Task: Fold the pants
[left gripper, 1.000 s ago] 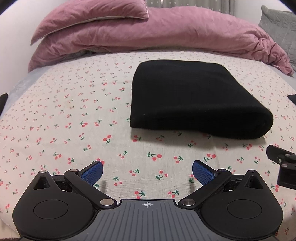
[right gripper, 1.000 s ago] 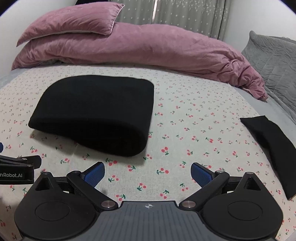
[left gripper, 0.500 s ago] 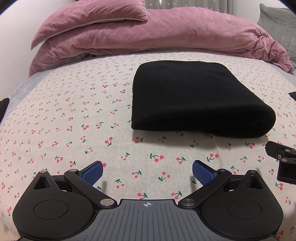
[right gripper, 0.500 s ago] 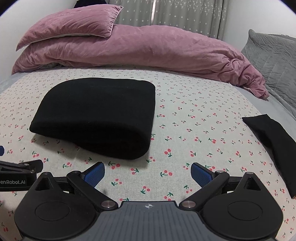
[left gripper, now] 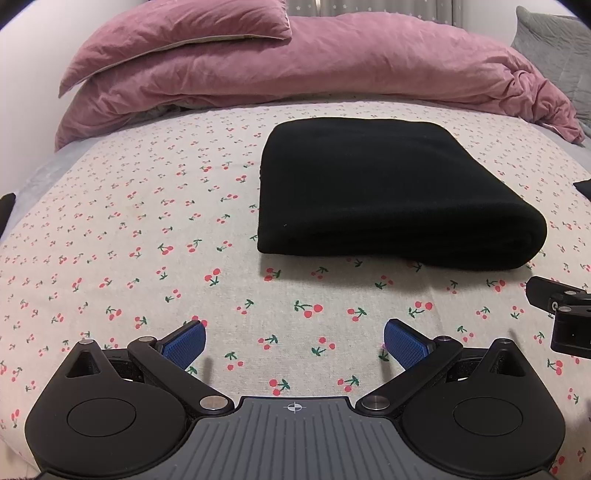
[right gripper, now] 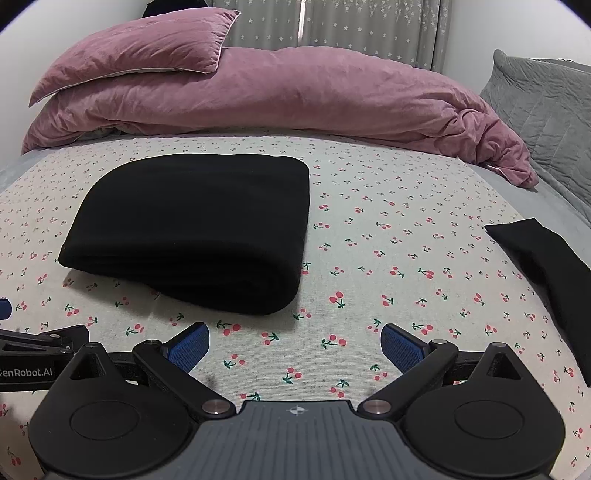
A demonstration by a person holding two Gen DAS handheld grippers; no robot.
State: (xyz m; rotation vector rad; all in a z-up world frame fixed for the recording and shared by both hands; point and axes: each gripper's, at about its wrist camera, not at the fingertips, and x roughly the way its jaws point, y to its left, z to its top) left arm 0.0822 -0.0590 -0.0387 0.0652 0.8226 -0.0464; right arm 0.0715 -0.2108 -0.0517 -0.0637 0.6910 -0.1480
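Underneath, a cherry-print cotton bedsheet (left gripper: 147,236) meets a heaped mauve velvet duvet (right gripper: 295,96); folded black fleece pants (left gripper: 388,192) lie beyond the released, empty left gripper (left gripper: 293,341) and right gripper (right gripper: 295,345).

bed: cherry-print sheet (right gripper: 369,229) | mauve duvet (right gripper: 314,96) | starred grey curtain (right gripper: 369,29)

One piece of writing can be read: white letters "enRobot.AI" on the black body of the left tongs (right gripper: 26,371), at nine o'clock in the right wrist view, with the first letter cut off by the frame edge. In the left wrist view no text can be read.
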